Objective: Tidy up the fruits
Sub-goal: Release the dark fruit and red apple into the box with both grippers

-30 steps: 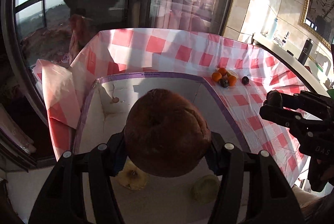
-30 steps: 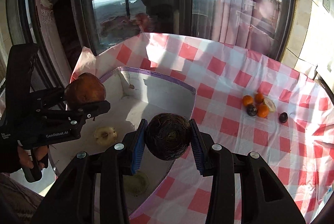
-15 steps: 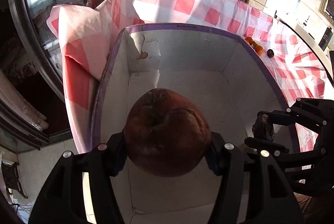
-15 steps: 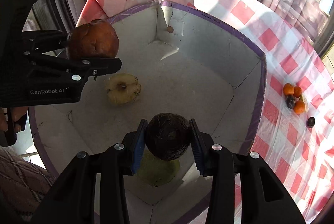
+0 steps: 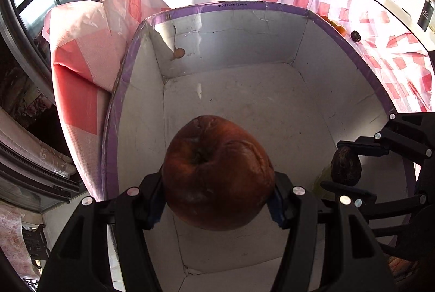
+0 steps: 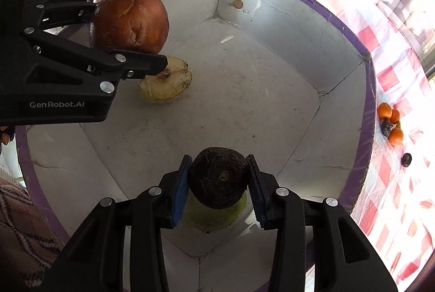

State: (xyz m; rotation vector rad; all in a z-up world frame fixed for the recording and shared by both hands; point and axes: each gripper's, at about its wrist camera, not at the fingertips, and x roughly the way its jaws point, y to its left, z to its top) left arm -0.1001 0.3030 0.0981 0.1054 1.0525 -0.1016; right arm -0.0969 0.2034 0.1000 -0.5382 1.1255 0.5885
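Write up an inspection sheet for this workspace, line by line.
Surface: checked tablecloth, pink and white.
Job's things: white box with purple rim holds a yellow fruit and a green fruit; small oranges and dark fruits lie outside on the cloth.
Clutter: nothing seen.
Grippers: left gripper clamps a brown apple over the box; right gripper clamps a dark round fruit.
Cables: nothing seen.
Surroundings: windows, curtains.

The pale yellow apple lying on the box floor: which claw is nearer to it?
Left. The left claw, holding the brown fruit, hangs just above the yellow apple. The right claw, holding the dark fruit, sits farther off, over a green fruit.
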